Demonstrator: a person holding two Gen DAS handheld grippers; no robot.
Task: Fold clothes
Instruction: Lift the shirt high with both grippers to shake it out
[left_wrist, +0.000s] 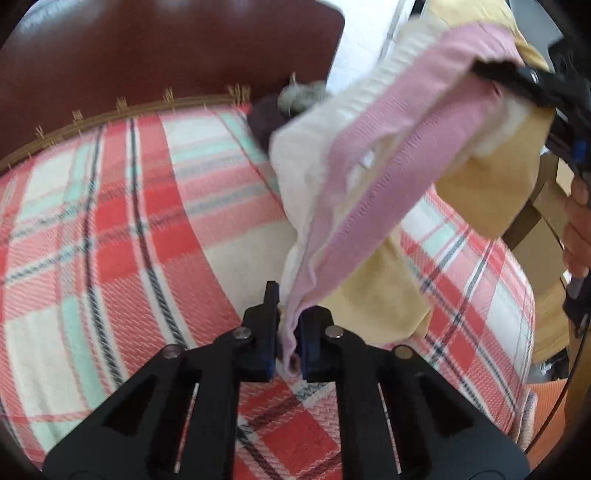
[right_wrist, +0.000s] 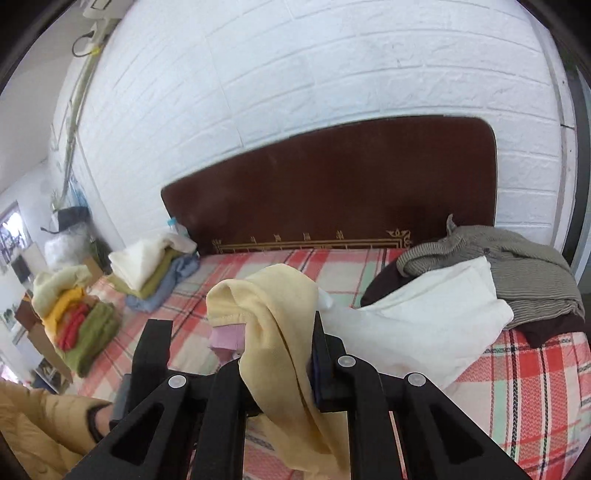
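Note:
A pale yellow garment (left_wrist: 384, 291) with a pink ribbed band (left_wrist: 399, 170) and white parts hangs stretched between my two grippers above the plaid bed. My left gripper (left_wrist: 289, 332) is shut on the lower end of the pink band. My right gripper (left_wrist: 517, 79) shows at the top right of the left wrist view, holding the other end higher up. In the right wrist view my right gripper (right_wrist: 280, 354) is shut on the yellow garment (right_wrist: 273, 325), which drapes over the fingers, with a bit of the pink band (right_wrist: 226, 338) beside it.
The plaid bedspread (right_wrist: 532, 376) covers the bed before a dark brown headboard (right_wrist: 332, 184). A heap of white, grey and dark clothes (right_wrist: 480, 280) lies at the right. Folded stacks (right_wrist: 155, 273) and a colourful pile (right_wrist: 77, 325) sit at the left edge.

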